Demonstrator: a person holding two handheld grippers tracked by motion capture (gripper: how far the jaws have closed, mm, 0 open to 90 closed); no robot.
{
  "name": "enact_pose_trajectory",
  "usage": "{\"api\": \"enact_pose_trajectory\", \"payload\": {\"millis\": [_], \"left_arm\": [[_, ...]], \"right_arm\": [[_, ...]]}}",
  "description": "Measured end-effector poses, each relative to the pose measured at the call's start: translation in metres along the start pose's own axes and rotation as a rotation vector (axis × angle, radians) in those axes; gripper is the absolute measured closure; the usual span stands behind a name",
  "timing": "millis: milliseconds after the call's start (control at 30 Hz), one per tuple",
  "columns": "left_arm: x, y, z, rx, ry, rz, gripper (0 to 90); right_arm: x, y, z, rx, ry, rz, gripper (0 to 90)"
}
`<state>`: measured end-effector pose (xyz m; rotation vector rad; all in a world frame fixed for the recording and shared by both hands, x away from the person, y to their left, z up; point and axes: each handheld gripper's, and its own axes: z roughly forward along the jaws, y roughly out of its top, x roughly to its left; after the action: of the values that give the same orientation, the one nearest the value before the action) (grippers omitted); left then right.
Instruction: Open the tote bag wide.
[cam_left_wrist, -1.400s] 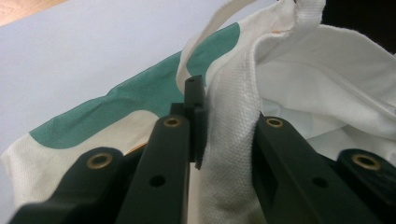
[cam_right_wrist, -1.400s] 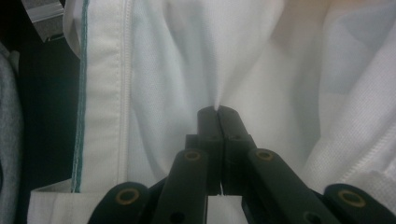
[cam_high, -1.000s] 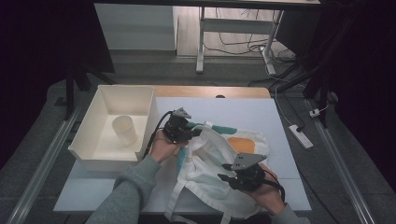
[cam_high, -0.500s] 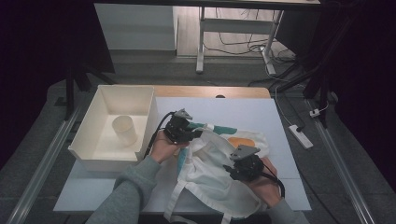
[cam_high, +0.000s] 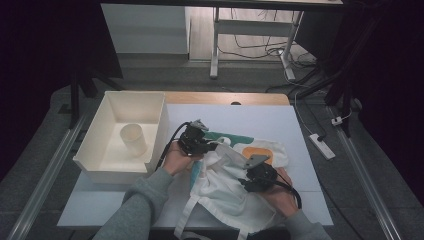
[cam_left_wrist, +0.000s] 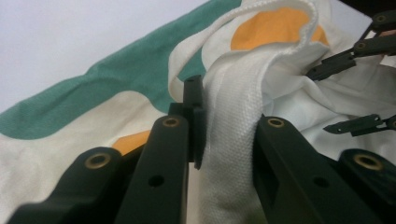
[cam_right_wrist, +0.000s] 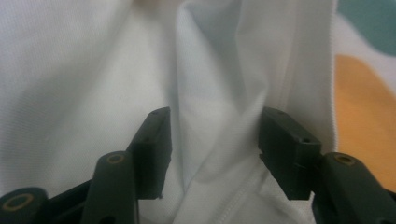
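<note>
A white cloth bag (cam_high: 230, 197) with green and orange patches lies crumpled on the white table (cam_high: 260, 117). My left gripper (cam_high: 210, 146) is at the bag's upper left part. In the left gripper view it (cam_left_wrist: 224, 121) is shut on a thick raised fold of the bag's white fabric (cam_left_wrist: 233, 140). My right gripper (cam_high: 244, 179) rests on the bag's middle right. Its jaws (cam_right_wrist: 212, 140) have just been opening and stand apart, with a soft ridge of white cloth (cam_right_wrist: 210, 93) between them that the pads do not press. The right gripper (cam_left_wrist: 329, 98) also appears at the right of the left gripper view.
A white bin (cam_high: 125, 102) at the table's left holds a cream cup (cam_high: 133, 139). A power strip (cam_high: 320, 146) lies on the floor right of the table. The bag's straps (cam_high: 187, 222) trail to the table's front edge.
My right gripper has shifted a little up the table and lower onto the bag's middle. The left gripper has kept its hold and place.
</note>
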<state>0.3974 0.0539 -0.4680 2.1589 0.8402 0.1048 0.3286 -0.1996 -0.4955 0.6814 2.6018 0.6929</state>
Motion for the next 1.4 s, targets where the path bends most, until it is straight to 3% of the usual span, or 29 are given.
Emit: {"api": "enact_pose_trajectory", "payload": {"millis": [100, 200, 467, 667, 833, 1000, 1200, 1400], "left_arm": [[0.000, -0.001, 0.002, 0.008, -0.001, -0.001, 79.5], [0.000, -0.001, 0.002, 0.012, -0.003, -0.001, 79.5], [0.000, -0.002, 0.003, 0.015, -0.004, -0.004, 79.5], [0.002, -0.002, 0.002, 0.017, -0.006, -0.009, 79.5], [0.004, -0.003, 0.002, 0.017, -0.005, -0.011, 79.5], [0.008, -0.004, -0.002, 0.003, -0.003, -0.027, 79.5], [0.012, -0.004, -0.010, -0.019, -0.005, -0.042, 79.5], [0.011, -0.003, -0.017, -0.041, -0.010, -0.039, 79.6]], "right_arm": [[0.000, -0.002, 0.006, 0.014, -0.004, -0.010, 43.6], [0.000, -0.002, 0.008, 0.020, -0.028, -0.025, 50.0], [-0.002, -0.004, 0.011, 0.022, -0.037, -0.049, 59.6], [-0.003, -0.006, 0.010, 0.017, -0.015, -0.077, 82.1], [0.001, -0.005, 0.009, 0.013, -0.028, -0.128, 86.3], [0.000, -0.003, -0.007, -0.057, -0.027, -0.130, 87.2], [0.003, 0.007, -0.040, -0.176, -0.074, -0.164, 87.9], [-0.001, 0.011, -0.058, -0.254, -0.082, -0.149, 88.4]]}}
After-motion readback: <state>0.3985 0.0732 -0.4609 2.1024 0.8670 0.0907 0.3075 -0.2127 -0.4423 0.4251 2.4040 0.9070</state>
